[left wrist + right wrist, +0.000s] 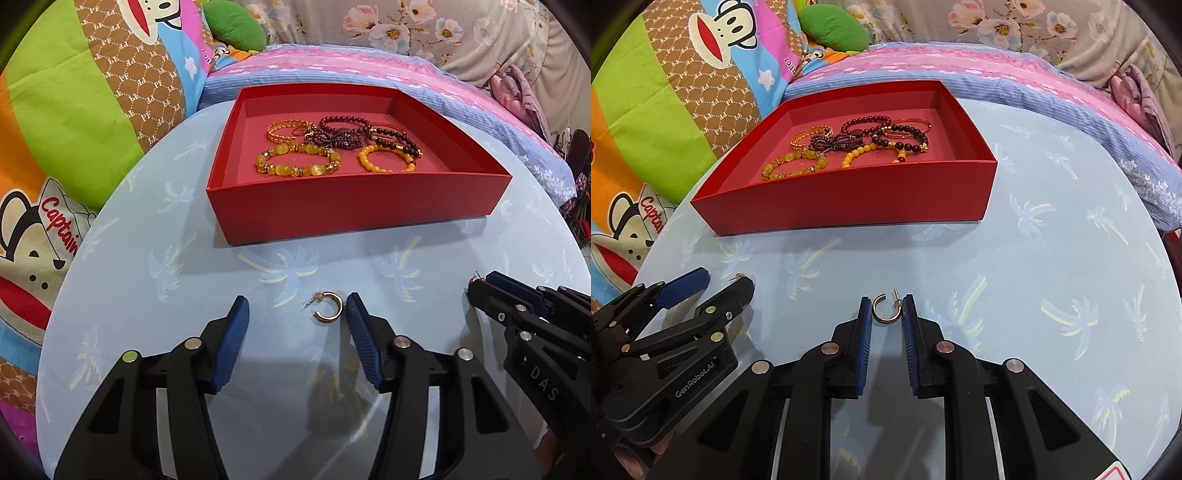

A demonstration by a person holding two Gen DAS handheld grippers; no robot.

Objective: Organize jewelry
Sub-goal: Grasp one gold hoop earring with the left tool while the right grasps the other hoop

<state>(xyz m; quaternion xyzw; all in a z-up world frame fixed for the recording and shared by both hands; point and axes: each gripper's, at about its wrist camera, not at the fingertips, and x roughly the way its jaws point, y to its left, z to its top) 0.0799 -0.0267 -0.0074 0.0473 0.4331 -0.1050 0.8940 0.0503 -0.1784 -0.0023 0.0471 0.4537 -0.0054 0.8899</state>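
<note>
Left wrist view
Left tongs (295, 312): spread wide, holding nothing, low on the counter (147, 295).
Hoop earring (327, 306): on the counter between the blue pads, just beside the pad at 3 o'clock; whether it touches I cannot tell.
Red box (354, 206): at 12 o'clock, bracelets (332, 147) already gathered inside.
Right tongs (476, 290): at 3 o'clock; grip unclear here.

Right wrist view
Right tongs (885, 308): narrowed around a second hoop earring (884, 308), which bridges the gap between the pads.
Progress: bracelets stowed; judging by this, two earrings remain outside the box.
</note>
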